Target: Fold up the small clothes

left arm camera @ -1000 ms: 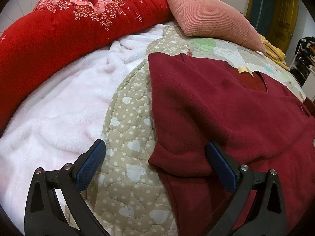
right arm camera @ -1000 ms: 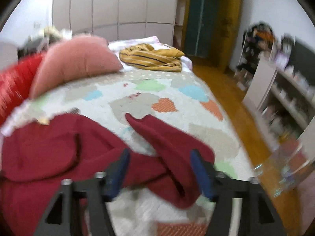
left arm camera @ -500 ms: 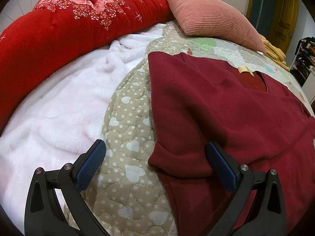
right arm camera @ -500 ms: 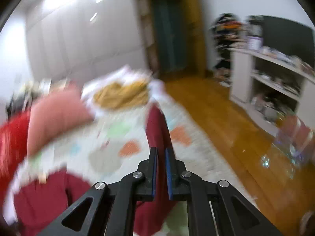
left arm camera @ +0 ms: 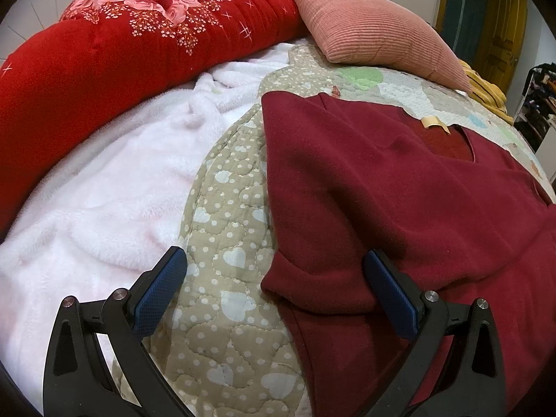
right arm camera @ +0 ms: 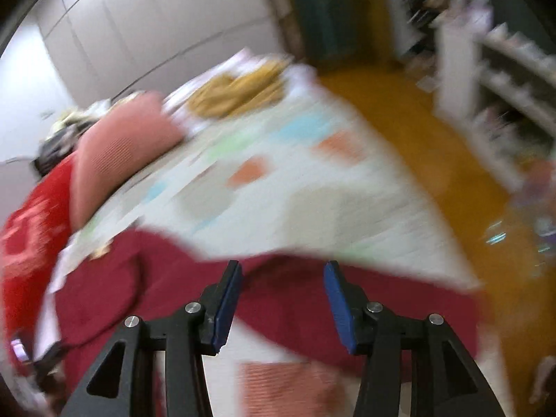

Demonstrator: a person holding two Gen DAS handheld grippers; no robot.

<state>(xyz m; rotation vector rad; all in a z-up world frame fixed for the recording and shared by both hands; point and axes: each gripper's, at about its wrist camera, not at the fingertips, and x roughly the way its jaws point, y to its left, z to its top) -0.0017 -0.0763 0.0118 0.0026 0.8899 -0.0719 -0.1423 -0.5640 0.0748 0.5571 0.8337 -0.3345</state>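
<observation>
My right gripper [right arm camera: 282, 300] has let go — half a second ago its pads were pinched on the sleeve [right arm camera: 365, 299], now they stand apart with the sleeve lying across the quilt [right arm camera: 312, 187] ahead; that view is smeared. My left gripper [left arm camera: 274, 292] is unchanged, spread wide, nothing between the pads, straddling the folded edge of the one maroon sweater [left arm camera: 399, 187] on the bed. One pink pillow [left arm camera: 375, 31], one red blanket [left arm camera: 104, 59], one white fleece [left arm camera: 114, 191]. Neck tag [left arm camera: 432, 122] — no writing legible.
</observation>
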